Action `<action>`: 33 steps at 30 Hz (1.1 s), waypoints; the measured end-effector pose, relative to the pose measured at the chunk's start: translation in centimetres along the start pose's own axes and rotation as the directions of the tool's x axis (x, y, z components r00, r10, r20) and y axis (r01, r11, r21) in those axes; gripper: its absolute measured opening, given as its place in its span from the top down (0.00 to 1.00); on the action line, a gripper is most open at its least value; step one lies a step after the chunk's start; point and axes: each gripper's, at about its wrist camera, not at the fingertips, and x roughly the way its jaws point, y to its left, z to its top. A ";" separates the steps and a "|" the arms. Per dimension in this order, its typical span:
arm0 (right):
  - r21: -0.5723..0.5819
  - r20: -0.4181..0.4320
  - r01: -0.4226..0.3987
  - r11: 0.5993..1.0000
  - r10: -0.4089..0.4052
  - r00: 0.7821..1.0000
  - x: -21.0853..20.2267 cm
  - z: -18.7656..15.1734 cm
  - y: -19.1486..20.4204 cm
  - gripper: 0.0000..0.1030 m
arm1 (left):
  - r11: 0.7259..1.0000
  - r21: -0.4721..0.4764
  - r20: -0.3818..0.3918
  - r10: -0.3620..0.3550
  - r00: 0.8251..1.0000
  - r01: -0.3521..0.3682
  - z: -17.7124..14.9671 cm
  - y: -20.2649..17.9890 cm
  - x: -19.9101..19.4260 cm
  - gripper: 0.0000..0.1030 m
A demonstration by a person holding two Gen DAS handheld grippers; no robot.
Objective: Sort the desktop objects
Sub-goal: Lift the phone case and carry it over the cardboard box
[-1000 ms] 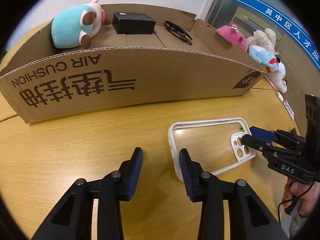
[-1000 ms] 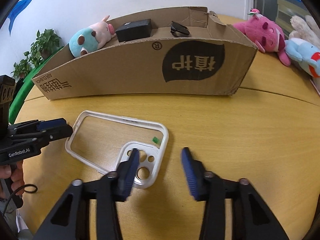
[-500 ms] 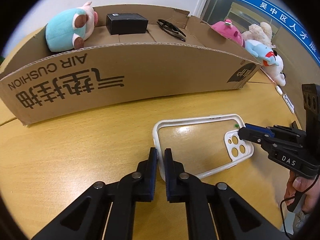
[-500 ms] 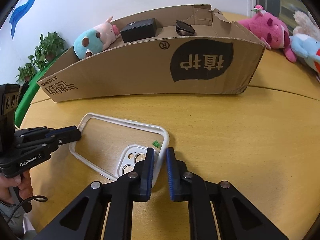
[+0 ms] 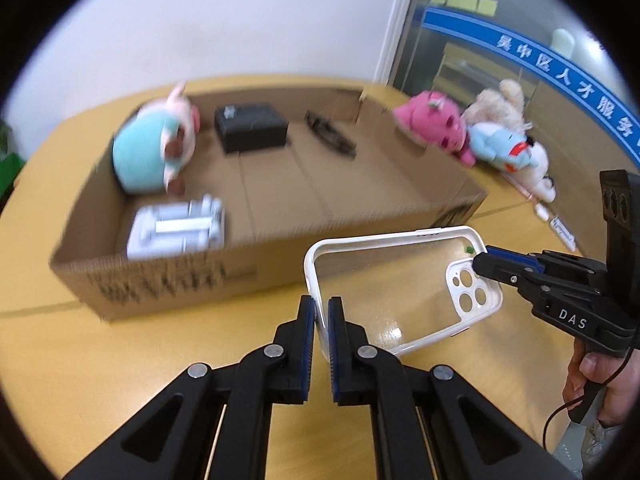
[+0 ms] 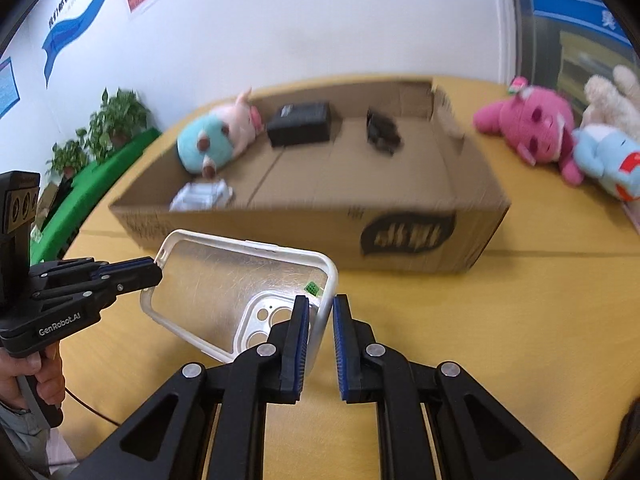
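Note:
A clear phone case with a white rim (image 5: 400, 280) hangs in the air above the wooden table, in front of the cardboard box (image 5: 280, 256). My left gripper (image 5: 321, 320) is shut on the case's plain short end. My right gripper (image 6: 320, 320) is shut on the rim at the camera-cutout end (image 6: 276, 312). Each gripper also shows in the other's view: the right gripper (image 5: 480, 260) and the left gripper (image 6: 156, 272). The box (image 6: 420, 236) holds a teal and pink plush (image 5: 152, 152), a black box (image 5: 252, 128), a black clip-like item (image 5: 330, 140) and a white packet (image 5: 176, 228).
Pink, blue and cream plush toys (image 5: 480, 136) lie on the table to the right of the box, also in the right wrist view (image 6: 560, 136). Small white items (image 5: 560, 228) lie near the table's right edge. Green plants (image 6: 100, 128) stand beyond the table at left.
Both grippers went from open to shut on the phone case's two ends, then lifted it off the table. The views now look down into the box.

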 end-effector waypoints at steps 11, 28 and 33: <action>-0.131 0.189 0.070 0.989 -0.045 0.981 -5.8 7.9 1.0 0.89 | 0.999 0.048 0.204 0.002 0.979 -0.012 7.6 -0.8 -5.1 0.95; -0.281 0.300 0.034 0.959 0.054 0.952 -7.8 21.1 4.9 0.88 | 0.993 0.028 0.352 0.096 0.931 -0.113 17.1 2.3 -9.8 0.94; -0.260 0.254 -0.004 0.966 0.073 0.965 -4.6 23.4 4.3 0.88 | 0.990 0.022 0.308 0.129 0.943 -0.142 18.6 3.5 -7.1 0.94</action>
